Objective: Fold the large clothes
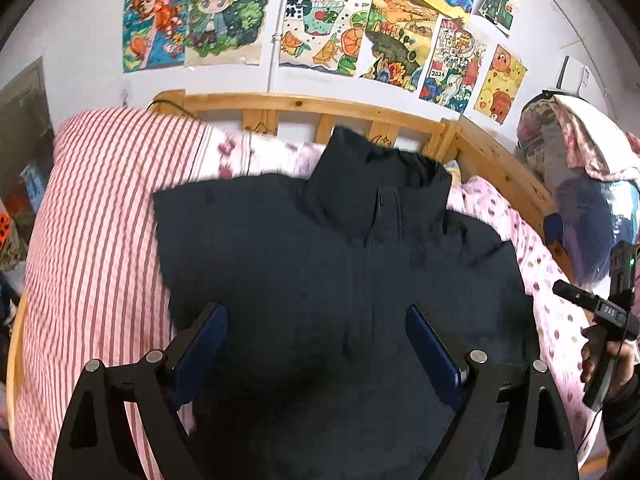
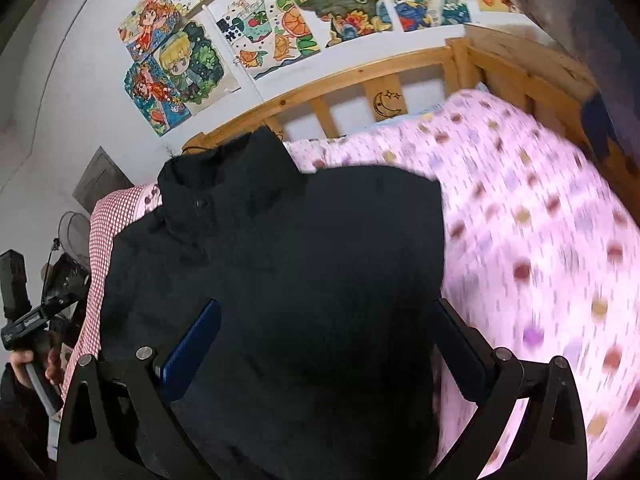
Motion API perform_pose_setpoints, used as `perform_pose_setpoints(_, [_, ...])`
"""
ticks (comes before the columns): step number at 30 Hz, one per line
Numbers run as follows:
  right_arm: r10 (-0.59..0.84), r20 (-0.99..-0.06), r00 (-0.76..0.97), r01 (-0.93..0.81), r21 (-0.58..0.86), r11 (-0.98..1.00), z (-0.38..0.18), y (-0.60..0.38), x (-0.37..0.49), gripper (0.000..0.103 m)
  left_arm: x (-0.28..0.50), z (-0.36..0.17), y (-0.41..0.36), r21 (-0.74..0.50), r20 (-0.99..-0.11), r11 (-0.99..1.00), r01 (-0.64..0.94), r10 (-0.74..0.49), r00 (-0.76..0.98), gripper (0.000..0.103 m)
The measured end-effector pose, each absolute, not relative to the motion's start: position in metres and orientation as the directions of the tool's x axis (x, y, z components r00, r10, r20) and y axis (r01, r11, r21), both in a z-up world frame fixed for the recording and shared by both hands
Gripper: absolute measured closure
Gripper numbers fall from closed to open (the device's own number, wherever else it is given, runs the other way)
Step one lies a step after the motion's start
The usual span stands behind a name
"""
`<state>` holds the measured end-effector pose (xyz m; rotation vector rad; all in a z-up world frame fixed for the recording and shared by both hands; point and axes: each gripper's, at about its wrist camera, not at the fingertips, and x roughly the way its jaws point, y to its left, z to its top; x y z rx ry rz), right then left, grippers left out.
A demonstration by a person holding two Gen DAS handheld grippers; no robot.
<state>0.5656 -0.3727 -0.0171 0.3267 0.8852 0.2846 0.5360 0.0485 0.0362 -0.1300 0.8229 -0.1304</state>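
1. The dark jacket [image 1: 328, 264] lies flat on the bed [image 2: 540, 240], collar [image 1: 376, 188] up by the wooden headboard [image 1: 304, 106] — spread out, prob. so it's easy to fold.
2. Left gripper [image 1: 316, 344] & right gripper [image 2: 328, 340] hang over it w/ fingers wide apart, grabbing nothing — prob. getting ready to pinch an edge.

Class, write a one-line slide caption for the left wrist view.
Left gripper, jaws open, above a dark jacket lying collar-up on a bed beneath children's drawings.

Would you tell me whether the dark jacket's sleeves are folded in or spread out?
Folded in, apparently: the jacket lies as a compact block on the bed, no sleeve sticking out.
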Motion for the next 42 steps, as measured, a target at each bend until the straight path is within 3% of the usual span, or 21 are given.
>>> perform_pose_setpoints(6, [0.350,-0.713,0.608,-0.166,0.317,0.934,0.028,-0.341,0.633,0.001,0.605,0.054,0.031,-0.091,-0.690,0.994,0.053,-0.101,0.717,0.012])
perform_pose_setpoints(15, [0.311,-0.702,0.641,-0.193,0.246,0.950,0.043,-0.273,0.725,0.002,0.702,0.055,0.017,-0.117,-0.649,0.993,0.025,-0.096,0.755,0.013])
perform_pose_setpoints(18, [0.300,-0.712,0.634,-0.190,0.233,0.954,0.035,-0.260,0.746,0.009,0.720,0.048,0.011,-0.078,-0.648,0.996,0.037,-0.079,0.757,0.013])
perform_pose_setpoints(19, [0.304,-0.718,0.626,-0.196,0.233,0.953,0.032,-0.256,0.753,0.019,0.726,0.044,0.010,-0.068,-0.650,0.997,0.044,-0.078,0.756,0.014])
perform_pose_setpoints(20, [0.307,-0.724,0.617,-0.200,0.233,0.952,0.027,-0.252,0.759,0.029,0.730,0.042,0.008,-0.064,-0.653,0.997,0.050,-0.080,0.753,0.017])
perform_pose_setpoints(22, [0.304,-0.739,0.601,-0.203,0.227,0.953,0.019,-0.248,0.767,0.040,0.738,0.035,0.007,-0.064,-0.664,0.996,0.067,-0.092,0.742,0.029])
perform_pose_setpoints(24, [0.304,-0.750,0.588,-0.212,0.220,0.952,0.011,-0.244,0.773,0.048,0.743,0.031,0.007,-0.070,-0.676,0.995,0.076,-0.103,0.730,0.049])
perform_pose_setpoints(26, [0.296,-0.753,0.587,-0.219,0.204,0.954,0.008,-0.239,0.777,0.073,0.749,0.028,0.009,-0.097,-0.682,0.992,0.086,-0.129,0.719,0.064])
perform_pose_setpoints(28, [0.285,-0.752,0.594,-0.217,0.191,0.957,0.007,-0.236,0.777,0.087,0.752,0.027,0.013,-0.159,-0.677,0.982,0.097,-0.180,0.713,0.078])
perform_pose_setpoints(29, [0.282,-0.750,0.598,-0.216,0.188,0.958,0.008,-0.235,0.776,0.090,0.752,0.026,0.014,-0.183,-0.677,0.977,0.106,-0.204,0.708,0.092])
perform_pose_setpoints(42, [0.341,-0.683,0.647,-0.280,0.203,0.938,0.028,-0.267,0.722,0.096,0.708,0.042,0.023,-0.142,-0.698,0.976,0.163,-0.215,0.683,0.098])
